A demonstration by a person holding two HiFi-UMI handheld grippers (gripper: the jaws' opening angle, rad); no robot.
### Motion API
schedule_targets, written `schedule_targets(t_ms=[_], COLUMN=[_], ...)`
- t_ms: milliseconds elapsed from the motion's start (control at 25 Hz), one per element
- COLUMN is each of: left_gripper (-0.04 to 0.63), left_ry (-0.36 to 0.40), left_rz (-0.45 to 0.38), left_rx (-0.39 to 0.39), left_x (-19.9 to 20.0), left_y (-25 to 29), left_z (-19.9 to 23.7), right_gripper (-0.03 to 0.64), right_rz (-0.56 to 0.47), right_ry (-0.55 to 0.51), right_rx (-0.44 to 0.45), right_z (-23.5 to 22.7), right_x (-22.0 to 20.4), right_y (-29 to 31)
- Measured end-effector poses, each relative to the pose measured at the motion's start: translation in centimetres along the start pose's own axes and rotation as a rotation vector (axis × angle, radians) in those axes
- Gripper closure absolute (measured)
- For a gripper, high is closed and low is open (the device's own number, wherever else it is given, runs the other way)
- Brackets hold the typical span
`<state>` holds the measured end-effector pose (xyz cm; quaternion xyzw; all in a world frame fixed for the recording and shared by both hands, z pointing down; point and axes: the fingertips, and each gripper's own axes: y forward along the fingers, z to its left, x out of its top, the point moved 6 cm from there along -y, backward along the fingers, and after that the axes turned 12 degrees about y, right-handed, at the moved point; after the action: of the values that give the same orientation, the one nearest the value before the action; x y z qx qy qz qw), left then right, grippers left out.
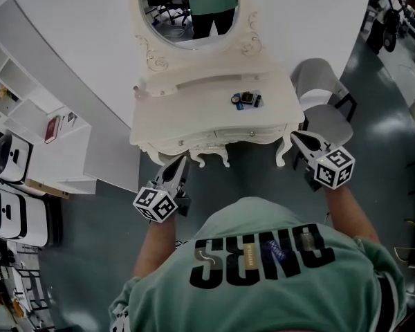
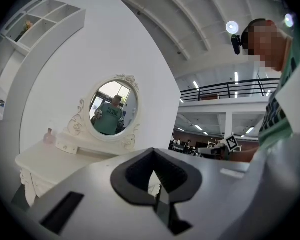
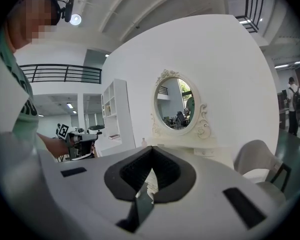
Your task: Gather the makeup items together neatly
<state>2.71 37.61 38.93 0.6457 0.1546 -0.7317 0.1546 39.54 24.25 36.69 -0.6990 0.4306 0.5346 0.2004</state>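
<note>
A tall white wall (image 1: 76, 19) curves behind a cream, carved dressing table (image 1: 194, 106), whose oval mirror (image 1: 190, 9) sits in a scrolled frame. Just to the table's right stands a chair (image 1: 317, 81) with a pale grey shell seat and dark legs. To the left, open white shelving (image 1: 17, 81) stands against the wall, with a few small things in its compartments. The floor (image 1: 380, 158) is dark grey-green and glossy, catching soft reflections. Overhead, the ceiling (image 2: 180, 24) is ribbed with pale beams. Beyond the wall, a black-railed gallery (image 2: 225, 89) runs above an open hall lit by strip lights (image 2: 236, 77).
</note>
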Motion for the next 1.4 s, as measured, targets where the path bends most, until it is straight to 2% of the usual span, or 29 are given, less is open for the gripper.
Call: schedule_targets(t_ms=[360,560,720,920,1200,1400], left_gripper=[0.589,0.589,0.589,0.589,0.589,0.589], left_ry=[-0.009,-0.003,-0.027,-0.019,-0.005,-0.017], left_rz=[0.047,0.061,0.042,0.02,0.04,0.072], left_rx=[-0.021,-0.025,-0.043,-0.123,-0.265,-0.312], left_x=[-1.1,-1.3,-1.9,-2.3,0.8,0.9], left_y=[3.5,4.1,5.4,8.8,14.6,17.6], left_z=[-2.2,0.4,5.6,15.5,29.5,36.7], right_gripper=[0.623,0.623,0.623,0.623,0.623,0.623], right_rz=[0.009,0.023,0.038,0.041,0.029,0.034], right_ry=[0.022,0.056,0.033,-0.003,0.059,0.082], right_rx=[0.021,-0.005,-0.033,-0.091,-0.201,-0.257], right_z=[-3.2,-4.3,-4.3,-3.8,-3.2,-4.3], right_x=[-0.9,-2.0,-1.4,0.2,3.8,5.4], right_y=[-0.9,1.5,6.4,15.4,27.6,34.1])
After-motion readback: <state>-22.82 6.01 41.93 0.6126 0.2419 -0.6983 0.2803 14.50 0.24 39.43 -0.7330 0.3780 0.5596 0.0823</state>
